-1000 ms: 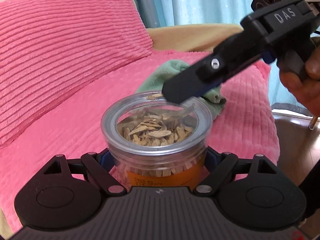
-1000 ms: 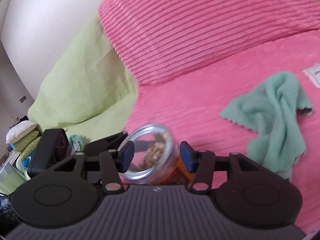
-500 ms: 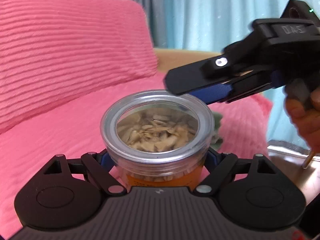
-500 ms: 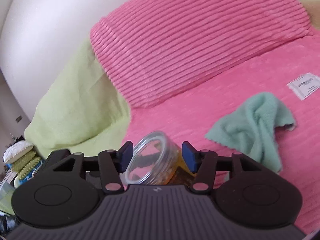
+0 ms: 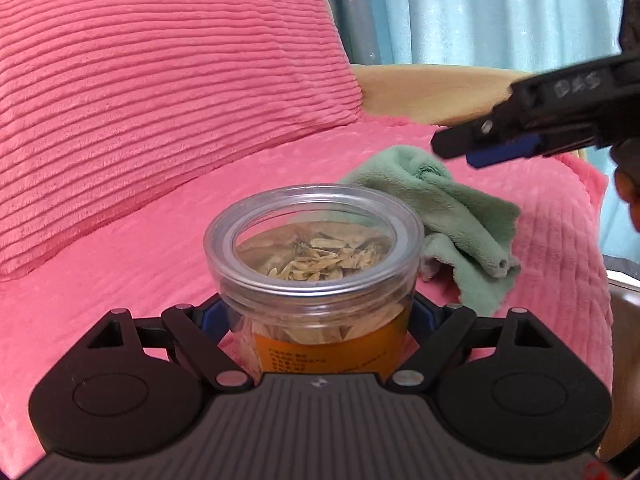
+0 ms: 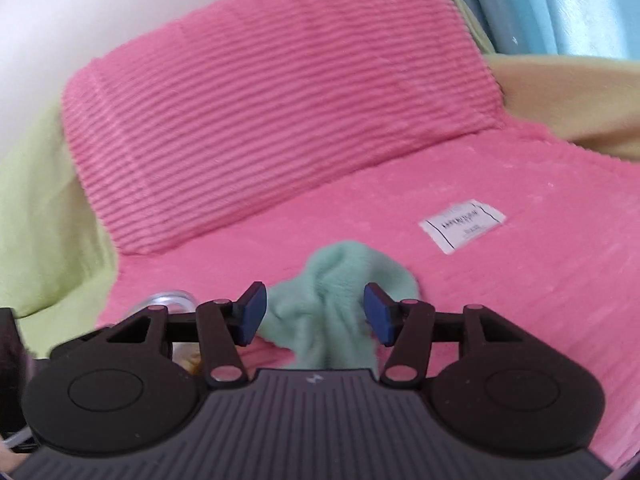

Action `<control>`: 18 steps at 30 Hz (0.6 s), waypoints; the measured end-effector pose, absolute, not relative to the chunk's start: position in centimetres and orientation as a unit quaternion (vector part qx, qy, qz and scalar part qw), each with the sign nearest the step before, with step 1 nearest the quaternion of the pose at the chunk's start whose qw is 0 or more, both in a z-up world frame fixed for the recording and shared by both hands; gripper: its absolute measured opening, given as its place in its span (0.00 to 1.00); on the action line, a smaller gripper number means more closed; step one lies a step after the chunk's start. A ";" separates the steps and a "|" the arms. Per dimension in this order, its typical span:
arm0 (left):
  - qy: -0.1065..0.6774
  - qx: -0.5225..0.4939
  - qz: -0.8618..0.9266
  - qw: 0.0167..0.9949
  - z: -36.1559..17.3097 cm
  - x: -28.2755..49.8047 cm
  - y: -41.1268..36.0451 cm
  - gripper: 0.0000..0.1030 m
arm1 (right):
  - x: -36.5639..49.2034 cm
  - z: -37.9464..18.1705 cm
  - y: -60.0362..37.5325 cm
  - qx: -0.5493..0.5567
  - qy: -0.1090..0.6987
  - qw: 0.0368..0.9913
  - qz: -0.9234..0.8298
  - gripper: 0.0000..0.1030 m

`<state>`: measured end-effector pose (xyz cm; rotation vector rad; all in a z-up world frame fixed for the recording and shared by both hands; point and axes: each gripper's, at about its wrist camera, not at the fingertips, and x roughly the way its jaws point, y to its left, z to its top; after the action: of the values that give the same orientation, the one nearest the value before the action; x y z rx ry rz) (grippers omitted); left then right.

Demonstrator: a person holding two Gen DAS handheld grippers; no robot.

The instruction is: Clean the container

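Jar (image 5: 316, 264) of dried slices sits clamped in the left claw (image 5: 316, 320) above the pink sofa cushion (image 5: 140, 264). Right claw (image 6: 314, 314) gapes wide and empty over the green cloth (image 6: 340, 280). A shallow pinch could let the cloth slip free.

Soft, even daylight glows through the blue curtain (image 5: 460, 12); shadows stay faint. Both views bend at the edges (dark fisheye corners). The right gripper (image 5: 472, 152) smears with motion blur, and the right wrist view looks soft overall.

Cloth (image 5: 452, 216) behind jar (image 5: 316, 264)
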<state>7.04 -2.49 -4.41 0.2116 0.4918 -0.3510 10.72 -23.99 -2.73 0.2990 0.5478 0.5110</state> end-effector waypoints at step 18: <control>0.236 0.106 -0.176 0.950 -4.1 6.5 -2.3 0.84 | 7.6 0.3 -20.3 0.022 0.219 0.928 0.300 0.13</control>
<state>6.49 -2.30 -4.14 0.2158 0.4796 -0.3584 7.57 -20.25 0.30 0.0448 0.4494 0.6138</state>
